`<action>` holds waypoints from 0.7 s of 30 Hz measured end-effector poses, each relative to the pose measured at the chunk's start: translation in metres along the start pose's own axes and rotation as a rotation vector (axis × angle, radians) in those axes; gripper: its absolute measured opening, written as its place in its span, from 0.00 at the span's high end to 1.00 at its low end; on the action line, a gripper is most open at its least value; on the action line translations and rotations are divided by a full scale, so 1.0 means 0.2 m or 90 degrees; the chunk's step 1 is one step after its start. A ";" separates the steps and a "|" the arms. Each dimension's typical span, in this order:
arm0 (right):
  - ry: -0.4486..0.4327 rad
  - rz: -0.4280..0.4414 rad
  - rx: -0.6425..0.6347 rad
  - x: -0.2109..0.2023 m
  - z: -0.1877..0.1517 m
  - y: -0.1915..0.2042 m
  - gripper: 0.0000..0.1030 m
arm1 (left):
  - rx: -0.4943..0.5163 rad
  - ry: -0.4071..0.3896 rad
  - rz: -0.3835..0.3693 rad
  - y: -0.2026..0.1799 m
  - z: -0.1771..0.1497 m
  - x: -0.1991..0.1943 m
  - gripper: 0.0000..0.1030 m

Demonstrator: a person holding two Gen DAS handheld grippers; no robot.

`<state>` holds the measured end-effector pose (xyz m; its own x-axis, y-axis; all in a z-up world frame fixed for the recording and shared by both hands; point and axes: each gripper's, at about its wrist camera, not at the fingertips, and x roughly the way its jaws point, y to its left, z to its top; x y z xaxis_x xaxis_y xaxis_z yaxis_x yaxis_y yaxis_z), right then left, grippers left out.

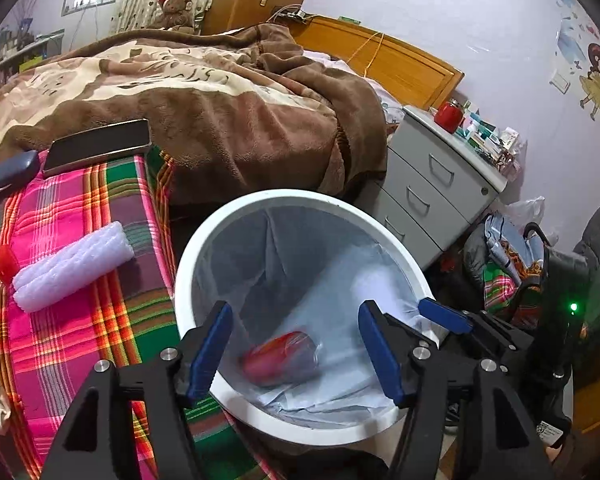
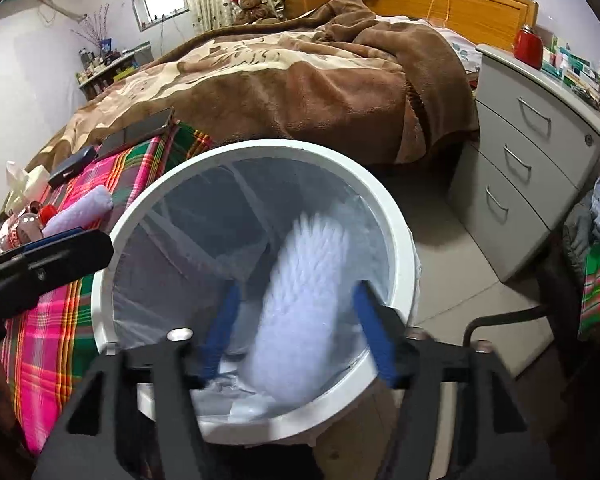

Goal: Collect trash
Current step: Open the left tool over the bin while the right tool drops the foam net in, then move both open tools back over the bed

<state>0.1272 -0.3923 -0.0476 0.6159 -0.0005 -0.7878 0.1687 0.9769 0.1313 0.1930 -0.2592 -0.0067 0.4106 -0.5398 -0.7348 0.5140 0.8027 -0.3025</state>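
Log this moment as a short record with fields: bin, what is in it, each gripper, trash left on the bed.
bin: white bin with a clear liner, on the floor beside the bed
in bin: a red item, blurred
falling: white foam roll, blurred, between the right gripper's spread fingers, over the bin mouth
left gripper: open, holding nothing, above the bin
right gripper: open
left on bed: another white foam roll on the plaid cloth

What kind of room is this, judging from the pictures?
Most likely a bedroom in a home: a bed with a brown blanket and a wooden headboard, a grey drawer cabinet beside it, and a teddy bear behind.
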 end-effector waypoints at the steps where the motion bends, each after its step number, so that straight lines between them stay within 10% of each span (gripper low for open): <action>1: 0.000 -0.003 0.001 0.00 0.00 0.00 0.37 | -0.001 -0.001 0.004 0.00 0.00 0.00 0.37; 21: -0.061 0.045 -0.008 -0.15 -0.03 0.22 0.37 | -0.048 -0.061 0.078 0.23 -0.23 -0.40 0.37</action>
<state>0.1122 -0.3486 -0.0215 0.6966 0.0492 -0.7158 0.1126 0.9778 0.1768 0.1484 -0.1668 0.0108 0.5384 -0.4549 -0.7093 0.3991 0.8790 -0.2608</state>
